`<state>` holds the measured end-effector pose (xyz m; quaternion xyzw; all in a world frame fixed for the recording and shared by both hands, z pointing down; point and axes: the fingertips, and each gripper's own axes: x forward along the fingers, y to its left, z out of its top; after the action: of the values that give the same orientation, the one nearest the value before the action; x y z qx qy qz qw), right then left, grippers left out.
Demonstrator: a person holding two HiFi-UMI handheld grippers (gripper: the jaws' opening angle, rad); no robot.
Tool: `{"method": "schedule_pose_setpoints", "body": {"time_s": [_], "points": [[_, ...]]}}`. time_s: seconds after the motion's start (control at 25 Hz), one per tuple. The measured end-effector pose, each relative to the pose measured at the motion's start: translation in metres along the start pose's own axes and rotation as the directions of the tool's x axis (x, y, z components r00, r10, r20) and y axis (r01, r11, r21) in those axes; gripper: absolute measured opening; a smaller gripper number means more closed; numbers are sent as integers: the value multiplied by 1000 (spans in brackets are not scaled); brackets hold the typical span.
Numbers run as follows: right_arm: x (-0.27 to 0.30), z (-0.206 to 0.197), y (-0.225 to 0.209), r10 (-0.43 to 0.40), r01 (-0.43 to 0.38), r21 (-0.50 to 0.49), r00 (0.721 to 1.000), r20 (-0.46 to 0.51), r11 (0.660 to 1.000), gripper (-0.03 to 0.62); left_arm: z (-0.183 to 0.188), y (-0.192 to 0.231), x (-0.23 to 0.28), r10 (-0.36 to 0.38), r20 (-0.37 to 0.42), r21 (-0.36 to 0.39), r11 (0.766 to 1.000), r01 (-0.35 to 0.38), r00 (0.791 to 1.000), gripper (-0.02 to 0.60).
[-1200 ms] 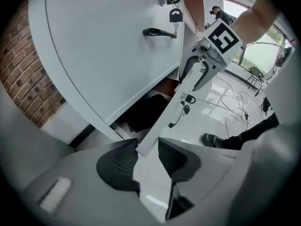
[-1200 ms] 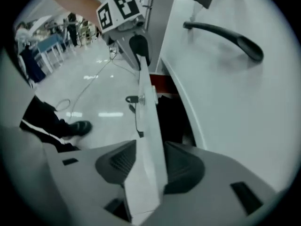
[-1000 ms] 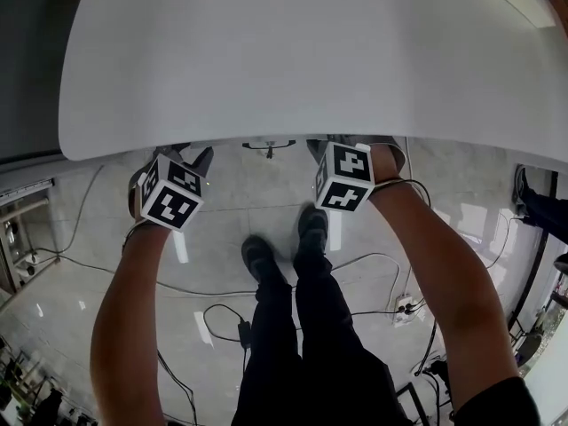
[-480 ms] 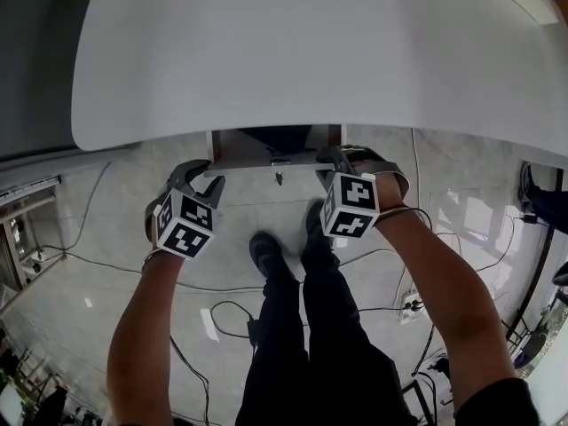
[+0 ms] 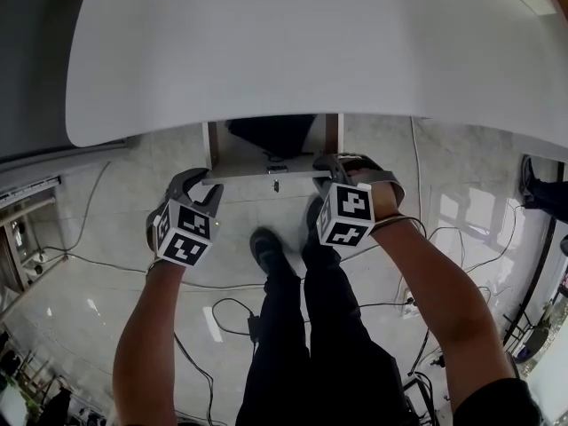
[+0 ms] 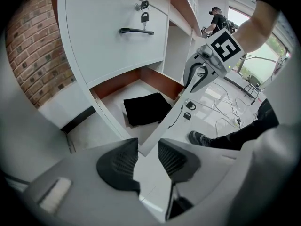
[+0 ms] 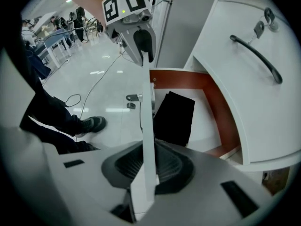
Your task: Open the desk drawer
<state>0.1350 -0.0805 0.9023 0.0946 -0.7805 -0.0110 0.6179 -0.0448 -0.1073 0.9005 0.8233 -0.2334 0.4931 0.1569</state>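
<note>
The white desk fills the top of the head view. Its lower drawer stands pulled out from under the desk edge, with a flat black thing lying inside. My left gripper is shut on the left end of the drawer's front panel, whose corner sits between the pads. My right gripper is shut on the panel's right end, and in the right gripper view the panel's top edge runs straight between its jaws. The black thing shows in both gripper views.
An upper drawer with a dark handle and a keyed lock sits above the open one. Below the drawer are the person's legs and shoes. Cables trail over the glossy floor. A brick wall stands at the desk's left.
The drawer was shut under the desk edge and now stands pulled out. Both grippers have moved back toward the person, holding its front panel.
</note>
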Motion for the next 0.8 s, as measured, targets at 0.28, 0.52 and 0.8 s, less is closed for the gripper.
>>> {"method": "schedule_pose_setpoints", "body": {"time_s": [0.28, 0.52, 0.8], "points": [[11, -5, 20, 4, -4, 14, 1000, 2, 1000, 71, -18, -16, 8, 31, -3, -46, 998, -31, 1000, 140], [10, -7, 16, -45, 41, 102, 998, 33, 994, 78, -18, -18, 9, 40, -5, -86, 995, -40, 999, 141], [-60, -7, 32, -246, 207, 361, 967, 66, 909, 110, -43, -28, -18, 49, -68, -199, 978, -62, 996, 210]]}}
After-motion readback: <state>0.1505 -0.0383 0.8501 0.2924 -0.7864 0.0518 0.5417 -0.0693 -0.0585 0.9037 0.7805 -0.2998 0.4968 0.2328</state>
